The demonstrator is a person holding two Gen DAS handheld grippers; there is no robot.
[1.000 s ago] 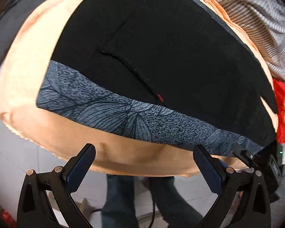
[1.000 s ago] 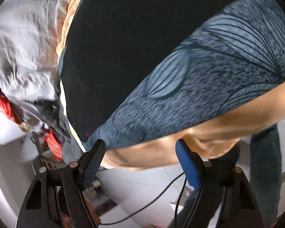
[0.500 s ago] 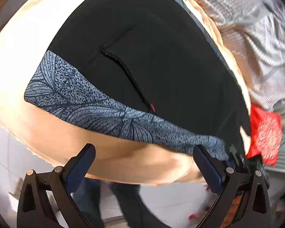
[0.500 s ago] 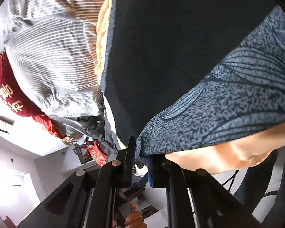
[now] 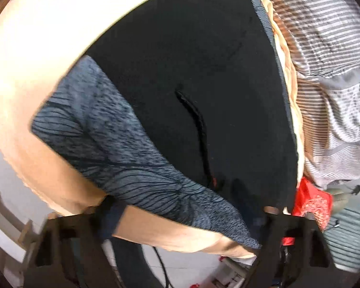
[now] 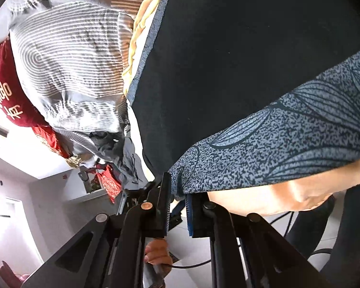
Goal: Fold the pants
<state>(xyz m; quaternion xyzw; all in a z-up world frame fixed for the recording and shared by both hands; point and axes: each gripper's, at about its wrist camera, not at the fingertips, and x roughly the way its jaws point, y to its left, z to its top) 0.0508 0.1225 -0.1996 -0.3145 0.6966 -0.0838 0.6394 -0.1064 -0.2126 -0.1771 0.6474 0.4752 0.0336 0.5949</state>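
Black pants (image 5: 192, 76) with a blue-grey leaf-patterned waistband (image 5: 122, 158) lie flat on a peach-covered surface (image 5: 43, 55). The waistband runs along the near edge; a pocket slit (image 5: 199, 129) shows in the black cloth. My left gripper (image 5: 182, 225) is wide apart just in front of the waistband, its image blurred, holding nothing. In the right wrist view my right gripper (image 6: 178, 201) is shut on the end corner of the waistband (image 6: 276, 144), with the black cloth (image 6: 240, 48) stretching beyond.
A striped grey and white duvet (image 5: 328, 72) is bunched beside the pants, also in the right wrist view (image 6: 67, 60). A red cloth (image 5: 312, 201) lies past it. The surface edge drops to a white tiled floor with a cable (image 6: 194, 264).
My right gripper has closed from open onto the waistband corner. My left gripper has swung right and closer to the waistband, staying open.
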